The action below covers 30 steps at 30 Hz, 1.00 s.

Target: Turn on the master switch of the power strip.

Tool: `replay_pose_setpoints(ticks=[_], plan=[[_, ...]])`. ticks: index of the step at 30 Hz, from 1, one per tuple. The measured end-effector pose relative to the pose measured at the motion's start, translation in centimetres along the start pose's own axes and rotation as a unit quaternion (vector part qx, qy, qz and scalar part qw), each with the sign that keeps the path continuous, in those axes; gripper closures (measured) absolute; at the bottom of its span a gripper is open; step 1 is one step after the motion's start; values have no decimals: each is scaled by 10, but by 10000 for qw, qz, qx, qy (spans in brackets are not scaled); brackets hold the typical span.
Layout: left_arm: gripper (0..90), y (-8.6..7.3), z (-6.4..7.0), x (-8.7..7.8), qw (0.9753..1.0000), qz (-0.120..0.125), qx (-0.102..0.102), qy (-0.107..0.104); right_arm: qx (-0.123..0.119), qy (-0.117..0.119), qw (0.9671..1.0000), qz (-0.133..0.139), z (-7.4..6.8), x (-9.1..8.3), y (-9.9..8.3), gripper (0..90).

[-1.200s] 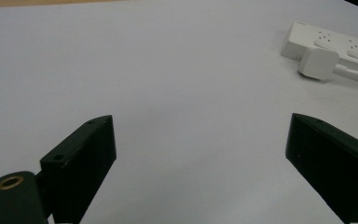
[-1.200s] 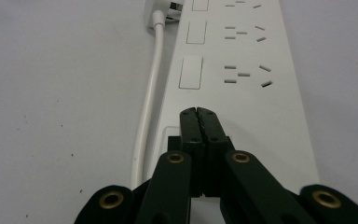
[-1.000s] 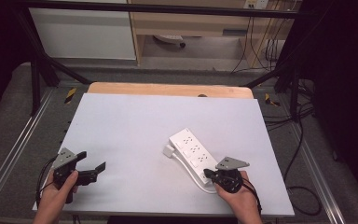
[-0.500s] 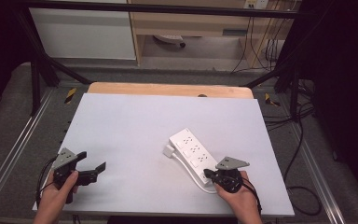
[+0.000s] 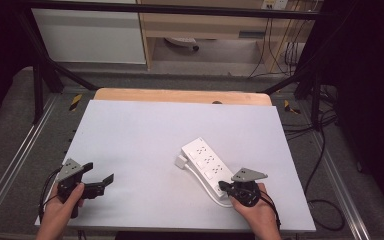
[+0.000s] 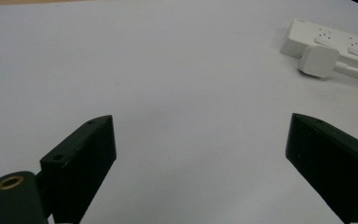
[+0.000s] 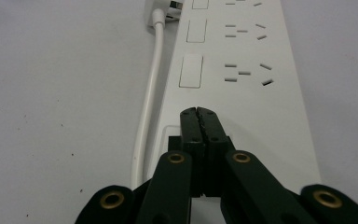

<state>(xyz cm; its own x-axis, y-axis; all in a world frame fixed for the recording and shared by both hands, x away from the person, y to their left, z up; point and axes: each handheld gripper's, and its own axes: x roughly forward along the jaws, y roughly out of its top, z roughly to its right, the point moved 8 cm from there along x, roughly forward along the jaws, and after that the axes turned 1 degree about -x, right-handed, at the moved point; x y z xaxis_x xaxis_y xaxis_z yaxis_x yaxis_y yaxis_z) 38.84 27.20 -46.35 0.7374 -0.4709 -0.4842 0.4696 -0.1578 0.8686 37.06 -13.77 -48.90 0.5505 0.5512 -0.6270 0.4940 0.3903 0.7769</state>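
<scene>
Near the table's (image 5: 130,130) front right corner lies the one white power strip (image 5: 206,162), its single plug (image 6: 318,60) loose alongside, and the right hand-held gripper (image 7: 198,113), jaws together, presses its near-end switch, apparently mid-step, while the left hand-held gripper (image 6: 200,154) waits spread apart.

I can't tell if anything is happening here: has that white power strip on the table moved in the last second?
No. In the high view the power strip lies at the same angle and spot relative to the table's wooden far edge.
</scene>
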Motion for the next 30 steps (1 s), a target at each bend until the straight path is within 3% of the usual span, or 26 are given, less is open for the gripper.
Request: replay_pose_setpoints(ticks=[30], plan=[[84, 1, -1, -1, 10000, 34, -34, 14, -92, -18, 9999, 109, 2, -2, 2, 900]])
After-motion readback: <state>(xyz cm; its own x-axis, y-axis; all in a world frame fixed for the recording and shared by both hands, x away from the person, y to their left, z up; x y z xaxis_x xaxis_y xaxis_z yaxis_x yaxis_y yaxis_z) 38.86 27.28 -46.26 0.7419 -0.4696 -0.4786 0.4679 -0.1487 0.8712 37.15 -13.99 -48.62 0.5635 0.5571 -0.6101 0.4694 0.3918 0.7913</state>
